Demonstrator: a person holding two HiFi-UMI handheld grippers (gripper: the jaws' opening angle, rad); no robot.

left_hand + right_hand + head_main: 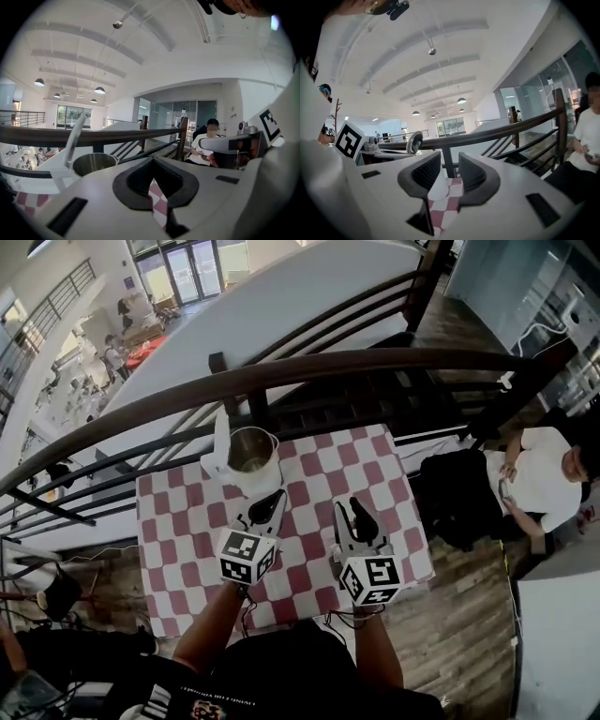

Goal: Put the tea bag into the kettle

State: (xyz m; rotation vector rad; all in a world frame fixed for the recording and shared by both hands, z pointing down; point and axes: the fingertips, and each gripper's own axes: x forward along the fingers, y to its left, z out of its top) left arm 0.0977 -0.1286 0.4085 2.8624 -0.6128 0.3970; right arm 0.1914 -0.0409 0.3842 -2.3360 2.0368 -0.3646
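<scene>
The kettle point(251, 451) is steel inside with a white body and its lid raised, and it stands at the far edge of the checked table point(178, 521). My left gripper point(275, 498) points at it from just in front, with its jaws shut and nothing between them. In the left gripper view the kettle point(93, 164) sits ahead to the left of the left gripper point(151, 164). My right gripper point(349, 507) hovers to the right, open. In the right gripper view a white rounded shape point(438, 187) lies low between the jaws of the right gripper point(449, 168). I cannot tell whether it is the tea bag.
A dark curved railing point(375, 362) runs right behind the table's far edge. A person in a white shirt point(544, 474) sits to the right beside a black bag point(459, 493). Wooden floor surrounds the table.
</scene>
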